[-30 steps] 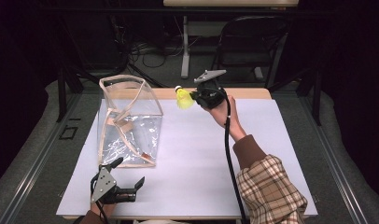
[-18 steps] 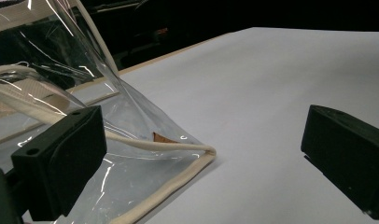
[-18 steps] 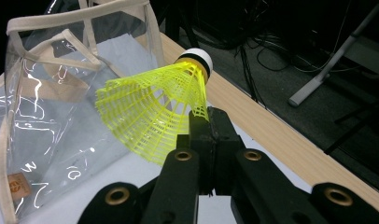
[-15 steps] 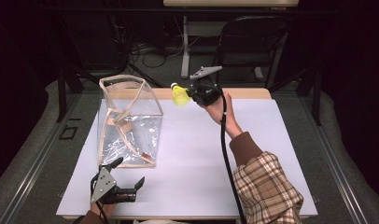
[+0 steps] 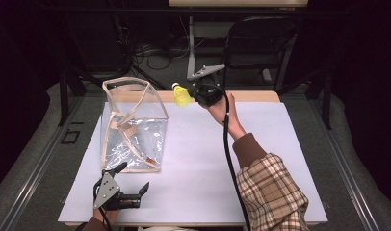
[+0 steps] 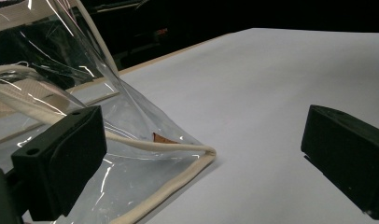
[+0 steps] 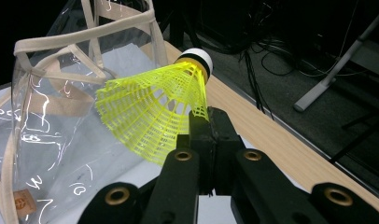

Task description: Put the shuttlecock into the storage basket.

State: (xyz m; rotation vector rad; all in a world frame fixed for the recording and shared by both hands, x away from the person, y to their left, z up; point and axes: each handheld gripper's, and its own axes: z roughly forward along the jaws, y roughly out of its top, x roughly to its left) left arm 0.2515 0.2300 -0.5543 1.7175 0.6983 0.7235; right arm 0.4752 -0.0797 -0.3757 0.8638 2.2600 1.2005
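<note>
A yellow shuttlecock (image 5: pixel 182 96) with a white cork tip hangs in the air near the table's far edge, right of the bag's mouth. My right gripper (image 5: pixel 193 97) is shut on its mesh skirt (image 7: pixel 155 116), cork (image 7: pixel 195 58) pointing away. A clear plastic tote bag (image 5: pixel 133 122) with cream trim and handles stands upright at the left of the white table (image 5: pixel 280 159). My left gripper (image 5: pixel 138 195) rests open near the table's front edge, just in front of the bag's bottom corner (image 6: pixel 197 156), nothing between its pads (image 6: pixel 61 158).
A wooden strip (image 5: pixel 251 96) runs along the table's far edge. Beyond it stand a dark chair (image 5: pixel 261 43), a metal stand (image 5: pixel 191 48) and floor cables. A cable (image 5: pixel 229 159) trails from the right gripper along a plaid sleeve (image 5: pixel 270 192).
My right gripper has carried the shuttlecock a little left and up toward the bag's opening. The left gripper and the bag have stayed put.
</note>
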